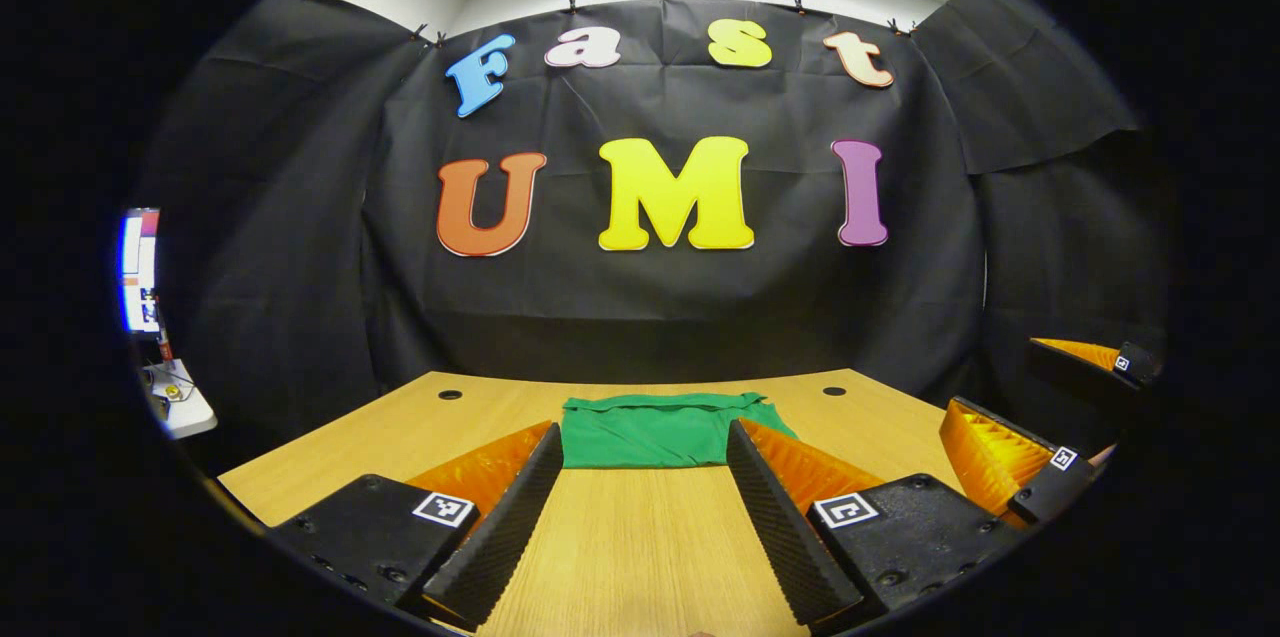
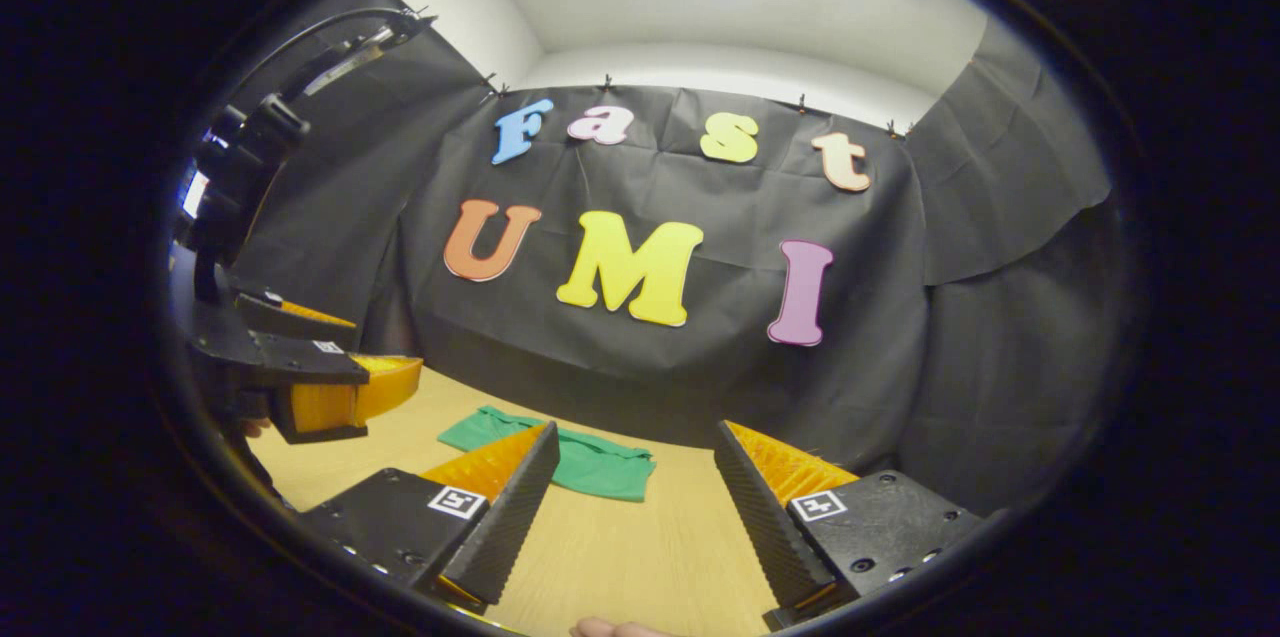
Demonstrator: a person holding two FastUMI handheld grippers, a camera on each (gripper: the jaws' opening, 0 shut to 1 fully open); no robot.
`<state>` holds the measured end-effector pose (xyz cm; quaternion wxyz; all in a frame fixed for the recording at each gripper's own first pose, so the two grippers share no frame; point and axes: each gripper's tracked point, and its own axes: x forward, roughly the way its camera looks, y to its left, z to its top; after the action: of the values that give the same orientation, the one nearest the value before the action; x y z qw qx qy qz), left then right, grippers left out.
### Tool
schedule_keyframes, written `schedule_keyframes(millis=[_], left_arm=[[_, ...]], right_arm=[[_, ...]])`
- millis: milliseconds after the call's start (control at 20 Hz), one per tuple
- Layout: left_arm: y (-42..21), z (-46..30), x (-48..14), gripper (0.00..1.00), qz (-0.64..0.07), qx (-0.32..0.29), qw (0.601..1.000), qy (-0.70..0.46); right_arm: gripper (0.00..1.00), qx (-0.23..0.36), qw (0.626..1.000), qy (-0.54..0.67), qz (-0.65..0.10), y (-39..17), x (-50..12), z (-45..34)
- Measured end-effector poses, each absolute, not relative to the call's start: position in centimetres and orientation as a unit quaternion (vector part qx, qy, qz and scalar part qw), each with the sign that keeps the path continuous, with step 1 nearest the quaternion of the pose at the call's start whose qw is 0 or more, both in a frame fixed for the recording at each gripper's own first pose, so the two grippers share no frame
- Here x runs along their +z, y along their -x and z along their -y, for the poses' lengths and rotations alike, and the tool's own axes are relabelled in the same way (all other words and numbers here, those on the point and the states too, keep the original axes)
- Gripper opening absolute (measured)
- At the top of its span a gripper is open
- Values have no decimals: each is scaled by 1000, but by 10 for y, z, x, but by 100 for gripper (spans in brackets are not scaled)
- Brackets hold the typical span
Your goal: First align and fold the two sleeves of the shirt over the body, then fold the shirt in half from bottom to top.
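A green shirt (image 1: 660,442) lies flat as a compact folded rectangle on the far middle of the wooden table (image 1: 640,547). My left gripper (image 1: 645,430) is open just short of the shirt's near edge, with nothing between its fingers. The right gripper (image 1: 992,375) hovers open off to the right, above the table's edge. In the right gripper view the shirt (image 2: 600,467) lies ahead and to the left on the table (image 2: 640,537). My right gripper (image 2: 636,429) is open and empty, raised above the wood. The left gripper (image 2: 385,345) hangs at far left, also open.
Two round cable holes (image 1: 450,394) (image 1: 834,390) sit near the table's back edge. The black cloth wall (image 1: 660,317) stands right behind the table. A lit screen (image 1: 140,267) and a white shelf (image 1: 180,407) are at far left. A fingertip (image 2: 610,629) shows at the bottom.
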<state>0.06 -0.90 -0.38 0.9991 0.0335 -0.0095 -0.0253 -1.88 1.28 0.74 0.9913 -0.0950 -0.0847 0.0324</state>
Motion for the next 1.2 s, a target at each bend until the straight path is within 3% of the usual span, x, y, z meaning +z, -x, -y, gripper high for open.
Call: schedule_keyframes(millis=[600, 800, 1200], left_arm=[[1, 0, 1, 100, 20, -9, 999, -38], [2, 7, -1, 100, 19, -26, 999, -29], [3, 8, -4, 100, 17, -23, 999, -38]], right_arm=[[96, 51, 994, 56, 76, 15, 6, -10], [95, 97, 990, 45, 87, 23, 11, -25], [96, 83, 991, 67, 86, 21, 7, -21]])
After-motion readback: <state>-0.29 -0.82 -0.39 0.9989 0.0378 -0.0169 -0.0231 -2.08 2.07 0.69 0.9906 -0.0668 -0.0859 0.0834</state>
